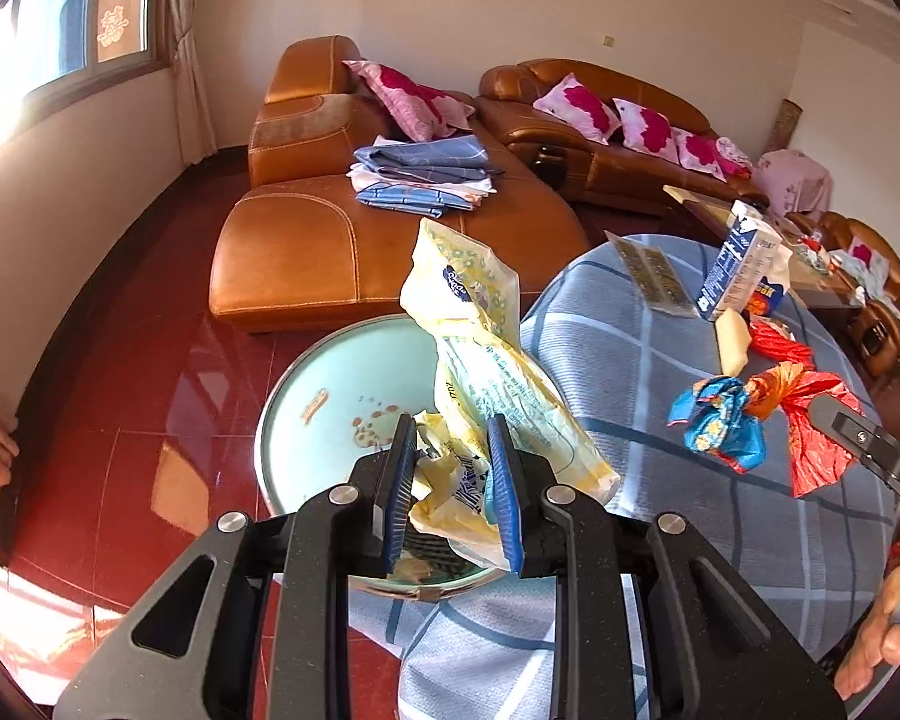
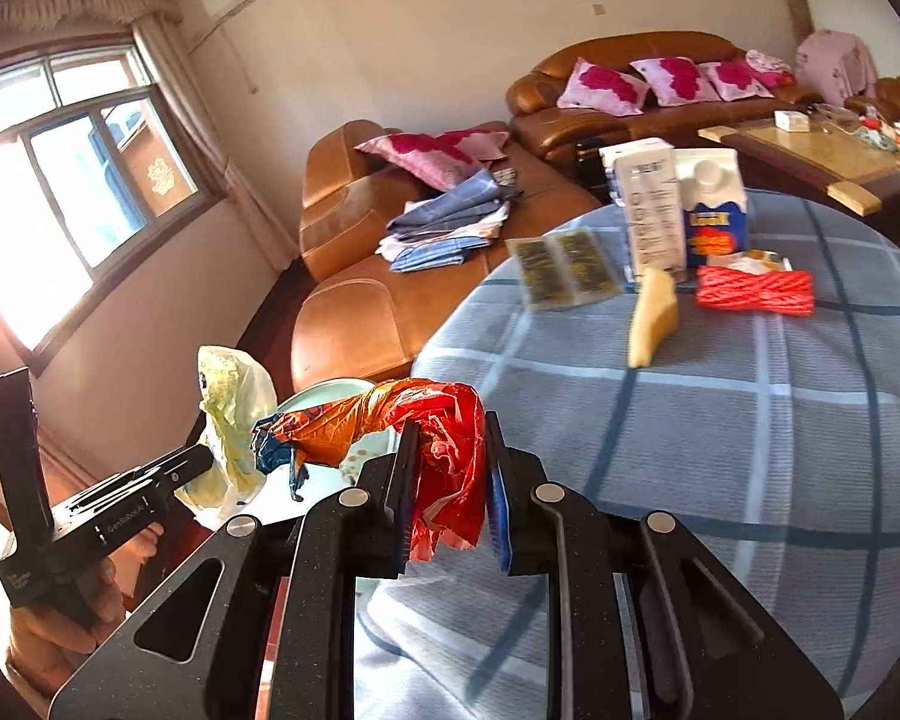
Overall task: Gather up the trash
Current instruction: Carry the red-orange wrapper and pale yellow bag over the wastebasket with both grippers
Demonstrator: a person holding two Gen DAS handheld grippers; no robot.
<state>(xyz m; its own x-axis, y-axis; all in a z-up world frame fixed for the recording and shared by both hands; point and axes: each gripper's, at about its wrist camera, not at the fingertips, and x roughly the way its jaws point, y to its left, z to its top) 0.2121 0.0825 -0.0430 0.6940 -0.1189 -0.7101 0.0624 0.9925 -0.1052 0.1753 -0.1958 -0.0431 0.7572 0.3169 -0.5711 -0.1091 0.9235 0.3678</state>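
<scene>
While the left gripper (image 1: 453,474) pinched a yellow bag (image 1: 486,360) and the right gripper (image 2: 447,480) a red wrapper (image 2: 450,450), either limp tail could have missed the basin (image 1: 330,372).

- Left gripper (image 1: 453,456): matte black linkage arms, round silver pivot screws, ribbed blue pads (image 1: 504,480).
- Right gripper (image 2: 447,456): same black frame, silver screws, blue pads (image 2: 498,516).
- Small white lettering on the black side bodies.
</scene>
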